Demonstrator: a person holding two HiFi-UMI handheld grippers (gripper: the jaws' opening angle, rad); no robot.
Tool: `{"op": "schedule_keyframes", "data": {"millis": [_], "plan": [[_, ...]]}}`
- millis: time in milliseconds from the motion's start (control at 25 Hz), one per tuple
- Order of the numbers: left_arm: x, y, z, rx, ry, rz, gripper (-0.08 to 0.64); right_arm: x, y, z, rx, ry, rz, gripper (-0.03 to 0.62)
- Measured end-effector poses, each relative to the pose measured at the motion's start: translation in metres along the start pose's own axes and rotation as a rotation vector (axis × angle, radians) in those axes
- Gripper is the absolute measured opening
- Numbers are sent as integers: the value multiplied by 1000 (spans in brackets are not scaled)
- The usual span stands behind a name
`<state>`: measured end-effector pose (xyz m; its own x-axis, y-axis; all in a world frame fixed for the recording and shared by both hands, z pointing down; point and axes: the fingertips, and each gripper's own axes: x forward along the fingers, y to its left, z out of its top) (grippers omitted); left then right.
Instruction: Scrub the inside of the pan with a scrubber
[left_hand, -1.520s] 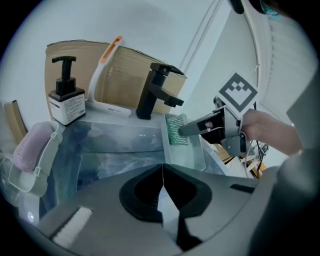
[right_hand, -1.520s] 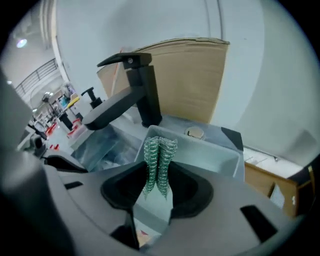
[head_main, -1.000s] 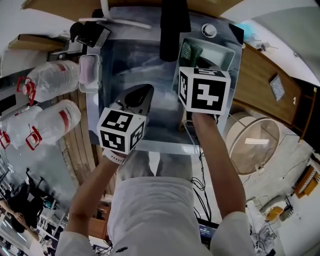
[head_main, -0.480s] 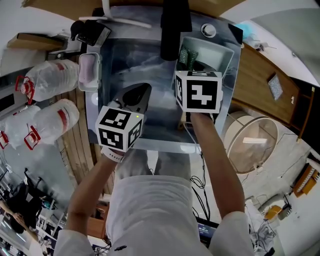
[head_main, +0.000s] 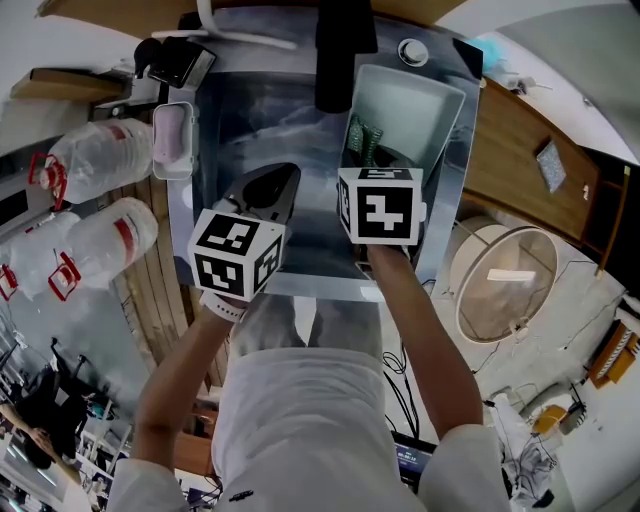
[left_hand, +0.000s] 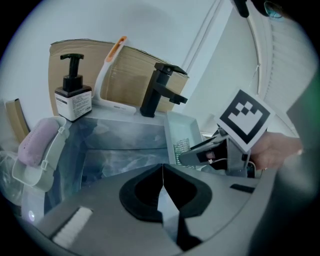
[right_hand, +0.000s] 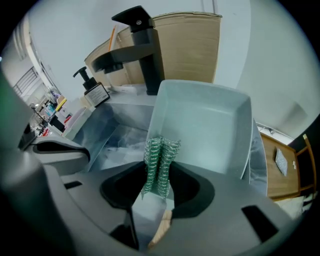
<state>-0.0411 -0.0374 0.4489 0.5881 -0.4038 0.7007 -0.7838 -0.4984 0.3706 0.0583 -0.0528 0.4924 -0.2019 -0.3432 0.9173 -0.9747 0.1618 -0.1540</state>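
A pale rectangular pan (head_main: 425, 105) leans tilted at the right side of the grey sink (head_main: 250, 110). My right gripper (head_main: 366, 158) is shut on a green mesh scrubber (head_main: 364, 138), which hangs at the pan's near left edge. In the right gripper view the scrubber (right_hand: 160, 162) is pinched between the jaws, in front of the pan's inside (right_hand: 205, 125). My left gripper (head_main: 272, 188) hovers over the middle of the sink, shut on nothing (left_hand: 162, 167), apart from the pan (left_hand: 181, 131).
A black faucet (head_main: 335, 50) stands over the sink's far edge. A soap bottle (left_hand: 73, 97) and a white brush (left_hand: 107, 65) are at the back left, and a pink sponge in a holder (head_main: 172, 140) hangs on the left rim. Water jugs (head_main: 95, 160) lie at the left.
My right gripper has drawn back toward the sink's near edge with the scrubber, uncovering more of the pan. The left gripper has hardly moved.
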Motion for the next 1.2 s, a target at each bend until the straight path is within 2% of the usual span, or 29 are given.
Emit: {"op": "schedule_keyframes", "data": {"millis": [280, 680, 880, 1200], "plan": [[-3, -2, -7, -2, 4, -3, 6, 1, 1, -8, -3, -10, 1, 146], [-11, -11, -7, 4, -6, -3, 6, -11, 8, -9, 21, -28, 64, 140], [-22, -18, 2, 10, -19, 0, 6, -30, 15, -11, 38, -49, 102, 140], [-54, -30, 22, 18, -53, 1, 6, -76, 25, -5, 12, -131, 107, 144]]}}
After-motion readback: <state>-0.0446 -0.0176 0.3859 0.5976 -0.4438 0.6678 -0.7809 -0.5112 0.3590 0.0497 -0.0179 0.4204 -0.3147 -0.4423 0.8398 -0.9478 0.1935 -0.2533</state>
